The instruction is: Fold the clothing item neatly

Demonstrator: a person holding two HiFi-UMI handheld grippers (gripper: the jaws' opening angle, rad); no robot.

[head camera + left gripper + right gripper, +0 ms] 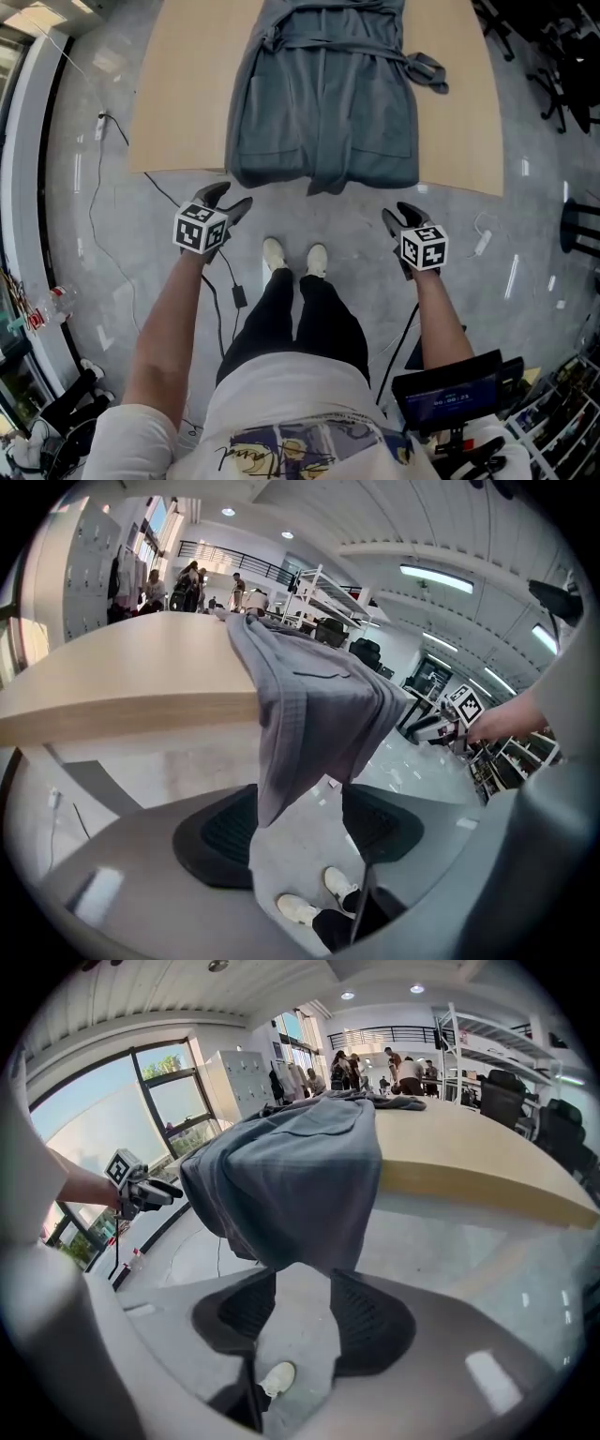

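While a thin cable (pixel 91 206) trails over the grey floor (pixel 525 244) at left, the grey garment (pixel 323 103) lies flat on the counter (pixel 178 94), its hem hanging over the near edge. 2 white shoes (pixel 292 256) stand below it. The left tongs (pixel 231 197) gape wide and empty, just under the hem's left corner. The right tongs (pixel 398 214) also stand apart, clamping nothing, below the right corner. Both forearms (pixel 169 319) reach forward, tongs angled downward.

Open floor (pixel 352 223) under overhanging garment (pixel 323 103)
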